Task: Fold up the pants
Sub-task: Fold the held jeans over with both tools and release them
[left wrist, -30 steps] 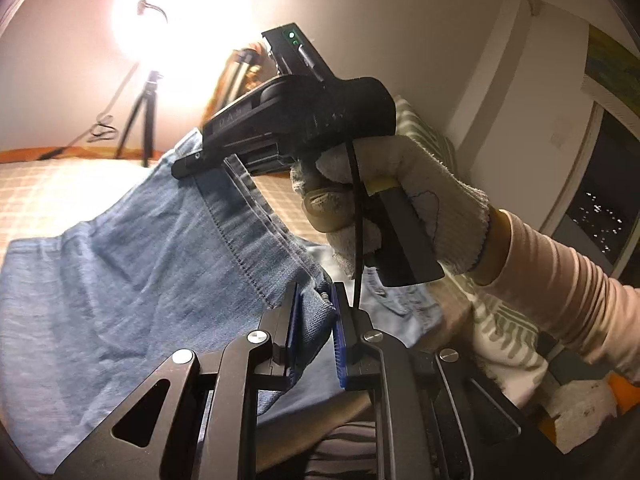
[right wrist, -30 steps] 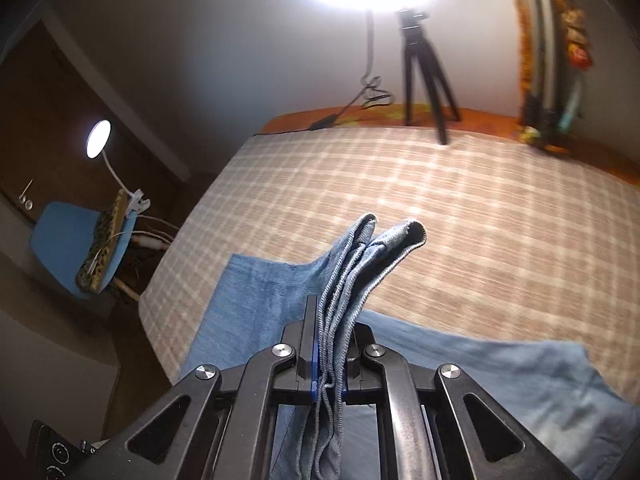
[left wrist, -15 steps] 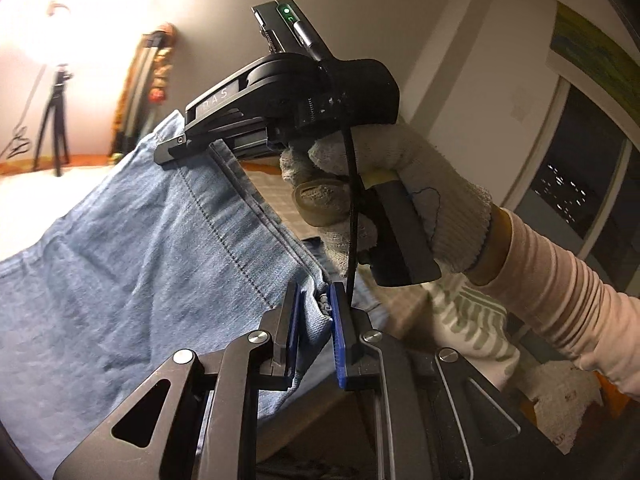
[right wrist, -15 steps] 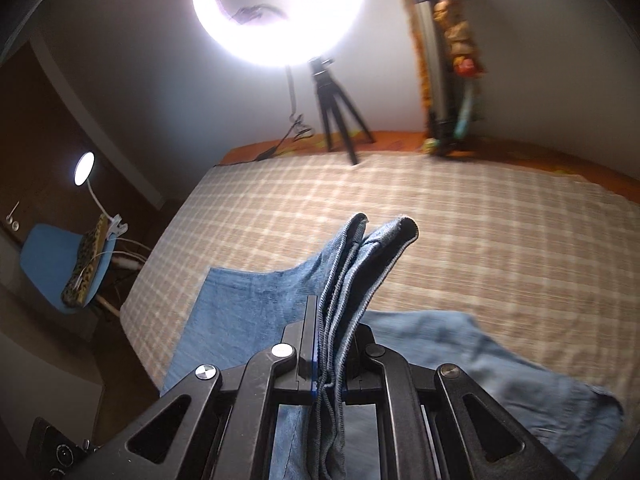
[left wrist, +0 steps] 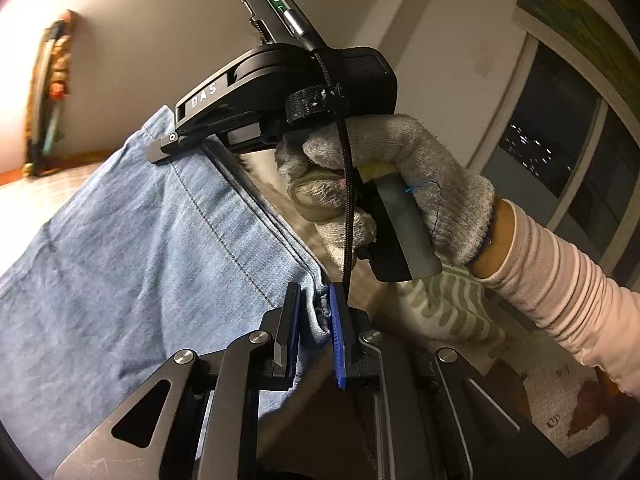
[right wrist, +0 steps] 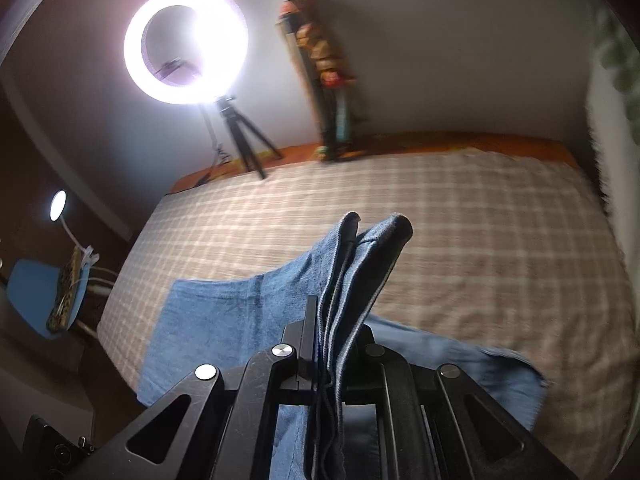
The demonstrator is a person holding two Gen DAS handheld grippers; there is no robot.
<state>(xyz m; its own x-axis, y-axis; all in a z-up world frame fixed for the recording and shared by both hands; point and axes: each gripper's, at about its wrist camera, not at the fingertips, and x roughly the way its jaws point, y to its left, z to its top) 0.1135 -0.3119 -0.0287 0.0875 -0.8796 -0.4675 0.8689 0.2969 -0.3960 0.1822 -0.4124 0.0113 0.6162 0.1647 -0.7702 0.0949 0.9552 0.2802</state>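
Checked bed [right wrist: 460, 240] wide beyond pants [right wrist: 224, 312], left tool [left wrist: 314, 322] and right tool [right wrist: 334, 340] clamping hem edges.

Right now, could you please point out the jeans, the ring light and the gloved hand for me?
jeans [right wrist: 224, 320], right wrist view, flat denim panel on the bed.
ring light [right wrist: 136, 52], right wrist view, left side of the glowing ring.
gloved hand [left wrist: 420, 168], left wrist view, back of the knit glove.

A grey knit glove [left wrist: 400, 184] and ribbed pale pink sleeve [left wrist: 560, 280] are covering the hand; black grippers are showing silver screws [left wrist: 256, 337], blue pads [left wrist: 335, 340], white "DAS" lettering [left wrist: 204, 95].
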